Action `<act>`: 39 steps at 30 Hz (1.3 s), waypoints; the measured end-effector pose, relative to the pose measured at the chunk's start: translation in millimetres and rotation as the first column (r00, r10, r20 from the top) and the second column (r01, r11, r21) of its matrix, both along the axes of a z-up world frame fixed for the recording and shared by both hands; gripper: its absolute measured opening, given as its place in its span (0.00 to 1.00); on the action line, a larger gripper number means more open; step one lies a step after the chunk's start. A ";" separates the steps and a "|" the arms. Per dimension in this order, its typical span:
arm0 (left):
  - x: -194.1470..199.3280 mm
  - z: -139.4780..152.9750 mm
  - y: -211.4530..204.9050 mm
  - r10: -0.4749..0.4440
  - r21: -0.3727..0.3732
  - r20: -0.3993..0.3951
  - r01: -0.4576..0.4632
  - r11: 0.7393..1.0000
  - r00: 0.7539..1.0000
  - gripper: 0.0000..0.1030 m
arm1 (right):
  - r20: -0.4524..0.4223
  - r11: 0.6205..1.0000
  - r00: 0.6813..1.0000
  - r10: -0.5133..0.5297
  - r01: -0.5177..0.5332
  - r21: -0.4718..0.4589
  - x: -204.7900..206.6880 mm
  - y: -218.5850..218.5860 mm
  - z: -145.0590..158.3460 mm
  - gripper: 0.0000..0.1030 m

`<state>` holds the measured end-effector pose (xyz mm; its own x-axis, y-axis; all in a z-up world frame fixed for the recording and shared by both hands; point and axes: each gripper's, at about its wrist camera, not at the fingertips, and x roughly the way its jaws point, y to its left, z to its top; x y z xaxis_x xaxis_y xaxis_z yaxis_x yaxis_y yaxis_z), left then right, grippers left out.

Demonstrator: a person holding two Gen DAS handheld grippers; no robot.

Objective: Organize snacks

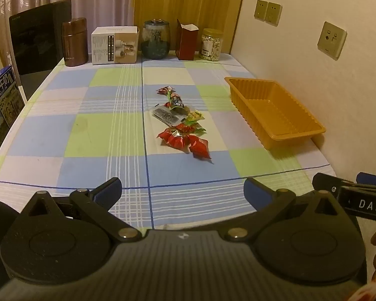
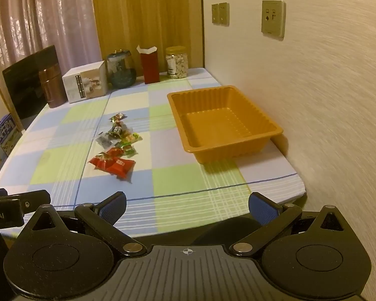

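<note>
Checked tablecloth (image 1: pixel 92 135) covers table; curtains far, wall with sockets right. Snack packets (image 1: pixel 181 123) heaped mid-table, orange tray (image 1: pixel 275 111) right beside wall, empty. Left gripper (image 1: pixel 183 190) and right gripper (image 2: pixel 186 204) spread wide, holding nothing. Packet print unreadable; boxes at left edge cut off.

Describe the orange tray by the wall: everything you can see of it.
The orange tray is a rectangular, open-topped container that looks like thin moulded plastic, with ribbed, sloping walls, a flat floor and a rolled rim. It is empty. It sits upright on the checked tablecloth, at the table's wall side, with its far long edge close to the wall; contact there cannot be told. The snack packets lie apart from it toward the table's middle. Neither gripper touches it.
</note>
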<state>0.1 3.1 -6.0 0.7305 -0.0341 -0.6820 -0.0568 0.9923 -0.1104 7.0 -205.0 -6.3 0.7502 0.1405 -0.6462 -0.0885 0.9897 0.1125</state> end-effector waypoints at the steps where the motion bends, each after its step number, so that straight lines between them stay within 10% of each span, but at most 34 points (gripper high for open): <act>1: -0.3 -0.1 0.1 0.001 0.000 0.001 -0.001 1.000 1.000 1.00 | 0.000 1.000 1.000 -0.001 0.001 0.000 -0.1 0.0 0.0 1.00; 39: -1.5 3.2 -0.9 0.005 -0.010 0.003 -0.005 1.000 1.000 1.00 | 0.001 1.000 1.000 -0.002 0.002 0.003 -1.6 1.1 0.8 1.00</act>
